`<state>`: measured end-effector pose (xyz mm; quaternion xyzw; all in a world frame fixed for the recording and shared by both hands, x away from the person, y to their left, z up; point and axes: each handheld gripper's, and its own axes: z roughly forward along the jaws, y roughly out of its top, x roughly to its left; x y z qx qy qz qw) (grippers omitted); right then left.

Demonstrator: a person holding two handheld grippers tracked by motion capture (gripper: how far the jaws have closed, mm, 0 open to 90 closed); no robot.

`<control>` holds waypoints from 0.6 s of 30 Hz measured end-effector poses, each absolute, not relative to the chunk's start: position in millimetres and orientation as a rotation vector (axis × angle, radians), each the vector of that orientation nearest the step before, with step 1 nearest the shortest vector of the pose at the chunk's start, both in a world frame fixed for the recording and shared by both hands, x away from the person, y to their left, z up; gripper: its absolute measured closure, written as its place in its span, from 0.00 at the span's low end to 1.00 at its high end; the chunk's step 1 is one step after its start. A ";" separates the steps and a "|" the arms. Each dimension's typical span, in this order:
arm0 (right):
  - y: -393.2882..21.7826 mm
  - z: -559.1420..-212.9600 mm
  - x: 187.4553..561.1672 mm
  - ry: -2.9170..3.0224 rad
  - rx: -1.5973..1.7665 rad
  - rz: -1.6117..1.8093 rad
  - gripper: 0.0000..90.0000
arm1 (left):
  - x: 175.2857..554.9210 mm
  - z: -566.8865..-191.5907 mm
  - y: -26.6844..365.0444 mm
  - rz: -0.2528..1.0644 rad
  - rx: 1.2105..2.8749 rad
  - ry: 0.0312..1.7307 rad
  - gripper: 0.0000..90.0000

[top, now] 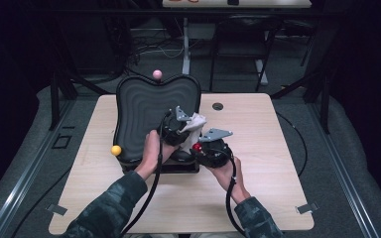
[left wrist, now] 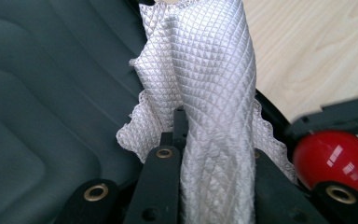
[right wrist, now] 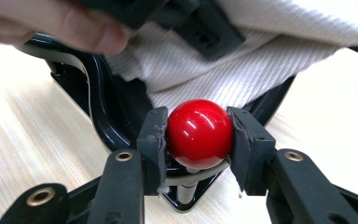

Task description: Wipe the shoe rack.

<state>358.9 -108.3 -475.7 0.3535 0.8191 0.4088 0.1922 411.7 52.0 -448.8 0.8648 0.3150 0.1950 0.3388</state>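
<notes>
Cloth over tray, red knob held

Cloth [left wrist: 205, 93] is clamped in the left gripper [top: 178, 130], which is clenched on it; the fabric rises straight up between the jaws, so its long axis runs along the gripper, away from the hand. It hangs over the right part of the black tray [top: 144, 106], just above the tray's ribbed surface.

The right gripper [right wrist: 199, 133] is grasping the red knob [right wrist: 199, 133] at the tray's right front corner, its two pads pressing the ball from both sides. This seems to steady the tray while the other hand wipes.

From the red knob, the cloth lies just behind and above, very near; the left hand is the nearer one to the tray's surface. The next stroke probably goes from this corner toward the tray's middle.

Count: one cloth, one tray, three knobs on the tray: red, yellow [top: 116, 150] at the left front, pink [top: 157, 74] at the back. The tray stands on the counter [top: 268, 163].
</notes>
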 end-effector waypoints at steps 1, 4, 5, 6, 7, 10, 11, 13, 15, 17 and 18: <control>-108.3 -475.7 359.0 2.300 0.991 1.146 0.67 | 409.7 -449.9 52.3 0.505 2.254 0.818 0.94; -108.3 -475.7 359.0 2.299 0.989 1.147 0.67 | 405.3 -452.1 53.5 0.503 2.259 0.809 0.94; -108.3 -475.7 359.0 2.300 0.989 1.147 0.67 | 404.0 -452.8 53.9 0.503 2.259 0.809 0.94; -108.2 -475.7 359.0 2.299 0.990 1.147 0.67 | 402.0 -453.6 54.7 0.502 2.262 0.805 0.94; -108.2 -475.6 359.0 2.299 0.990 1.146 0.67 | 401.0 -454.1 54.9 0.504 2.262 0.804 0.94; -108.2 -475.6 359.0 2.301 0.990 1.147 0.67 | 400.5 -454.3 55.7 0.511 2.264 0.796 0.94; -108.1 -475.6 359.0 2.300 0.990 1.146 0.67 | 400.6 -454.4 55.7 0.510 2.261 0.799 0.94; -108.2 -475.6 358.9 2.299 0.992 1.147 0.67 | 401.2 -454.0 55.3 0.514 2.261 0.798 0.94; -108.2 -475.6 358.9 2.300 0.990 1.146 0.67 | 403.2 -452.5 55.5 0.524 2.266 0.796 0.94; -108.3 -475.7 359.0 2.301 0.989 1.149 0.67 | 406.1 -450.8 55.5 0.533 2.261 0.802 0.94; -108.3 -475.7 358.9 2.300 0.989 1.146 0.67 | 409.8 -448.5 55.9 0.537 2.259 0.809 0.94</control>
